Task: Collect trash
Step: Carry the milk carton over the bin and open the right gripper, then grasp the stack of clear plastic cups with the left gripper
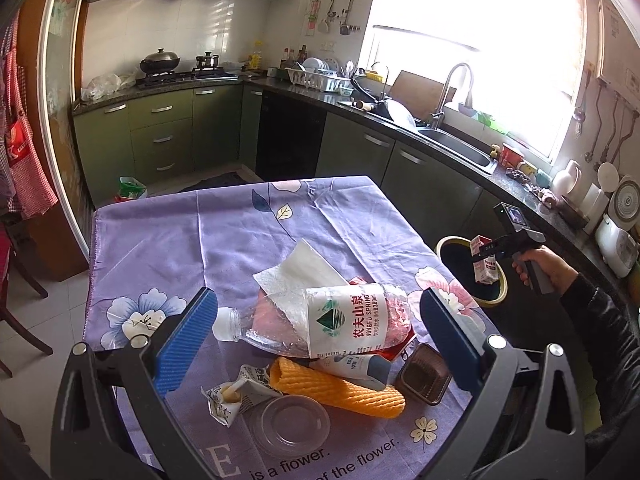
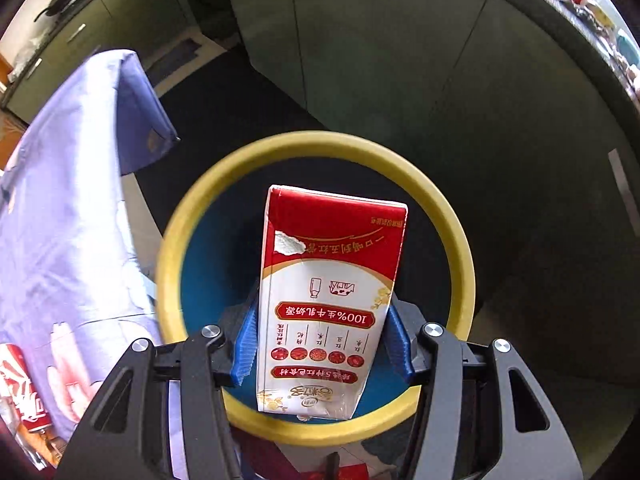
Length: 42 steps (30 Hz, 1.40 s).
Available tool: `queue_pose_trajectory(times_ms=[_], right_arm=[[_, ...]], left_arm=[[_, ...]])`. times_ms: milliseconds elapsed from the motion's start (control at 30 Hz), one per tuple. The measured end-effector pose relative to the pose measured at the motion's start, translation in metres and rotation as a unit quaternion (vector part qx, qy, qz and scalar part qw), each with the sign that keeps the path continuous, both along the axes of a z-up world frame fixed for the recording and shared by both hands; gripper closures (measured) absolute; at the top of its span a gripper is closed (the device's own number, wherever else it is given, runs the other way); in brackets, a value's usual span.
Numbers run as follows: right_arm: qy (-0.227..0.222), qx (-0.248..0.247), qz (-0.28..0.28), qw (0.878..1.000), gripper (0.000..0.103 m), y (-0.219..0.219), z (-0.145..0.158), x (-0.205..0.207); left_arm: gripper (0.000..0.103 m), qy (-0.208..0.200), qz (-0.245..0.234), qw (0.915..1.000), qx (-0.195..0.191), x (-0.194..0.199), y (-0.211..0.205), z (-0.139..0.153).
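Milk carton (image 2: pixel 332 304) is clamped in the right gripper (image 2: pixel 320 344) directly over the bin (image 2: pixel 448 216), positioned for release; left gripper (image 1: pixel 316 320) is held wide above the bottle (image 1: pixel 320 320) on the desk (image 1: pixel 180 232).

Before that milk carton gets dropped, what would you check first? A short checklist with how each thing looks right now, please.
1. Carton held firmly: ok. The right gripper has its blue pads pressed on both sides of the milk carton.
2. Carton over the opening: ok. From the right wrist camera it sits inside the yellow rim of the trash bin.
3. Room in the bin: cannot tell. The carton hides most of the inside.
4. Tablecloth clear of the bin: ok. The purple tablecloth hangs beside the rim, not over it.
5. Left gripper out of the way: ok. The left gripper is open over the water bottle on the table.
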State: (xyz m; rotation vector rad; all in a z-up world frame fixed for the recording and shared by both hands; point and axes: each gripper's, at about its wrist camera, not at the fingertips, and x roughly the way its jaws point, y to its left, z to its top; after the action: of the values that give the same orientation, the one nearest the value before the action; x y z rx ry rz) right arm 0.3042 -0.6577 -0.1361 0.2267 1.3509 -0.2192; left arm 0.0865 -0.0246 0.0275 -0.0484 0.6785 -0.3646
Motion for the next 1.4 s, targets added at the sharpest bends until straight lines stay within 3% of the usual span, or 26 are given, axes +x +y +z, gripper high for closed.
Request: queue_pose_trajectory(times_ms=[267, 300, 333, 367, 600, 1000, 1233, 1400], right_arm=[[0.011, 0.006, -0.023, 1.000, 0.049, -0.024, -0.016, 0.002], [0.013, 0.009, -0.024, 1.000, 0.047, -0.024, -0.017, 0.002], [0.011, 0.010, -0.026, 1.000, 0.036, -0.022, -0.017, 0.001], [0.008, 0.006, -0.026, 1.000, 0.032, -0.024, -0.018, 0.000], [-0.041, 0.023, -0.013, 0.999, 0.032, -0.019, 0.011, -0.025], [-0.179, 0.059, 0.056, 0.980, 0.032, 0.048, 0.087, -0.157], [-0.213, 0.112, 0.079, 0.967, 0.032, 0.087, 0.097, -0.242], [-0.223, 0.155, 0.083, 0.959, 0.032, 0.104, 0.093, -0.260]], left_arm=[[0.007, 0.002, -0.001, 0.9999, 0.012, -0.005, -0.002, -0.001], [0.007, 0.003, -0.001, 0.9999, 0.013, -0.005, -0.002, -0.001], [0.007, 0.004, -0.001, 0.9999, 0.013, -0.005, -0.002, -0.001], [0.007, 0.005, -0.001, 0.9999, 0.014, -0.005, -0.003, -0.001], [0.007, 0.016, -0.001, 0.9995, 0.026, -0.009, 0.000, -0.008], [0.007, 0.031, -0.008, 0.9984, 0.045, -0.035, 0.004, -0.063], [0.007, 0.041, 0.001, 0.9977, 0.054, -0.043, 0.005, -0.098], [0.007, 0.047, -0.002, 0.9970, 0.062, -0.042, -0.001, -0.115]])
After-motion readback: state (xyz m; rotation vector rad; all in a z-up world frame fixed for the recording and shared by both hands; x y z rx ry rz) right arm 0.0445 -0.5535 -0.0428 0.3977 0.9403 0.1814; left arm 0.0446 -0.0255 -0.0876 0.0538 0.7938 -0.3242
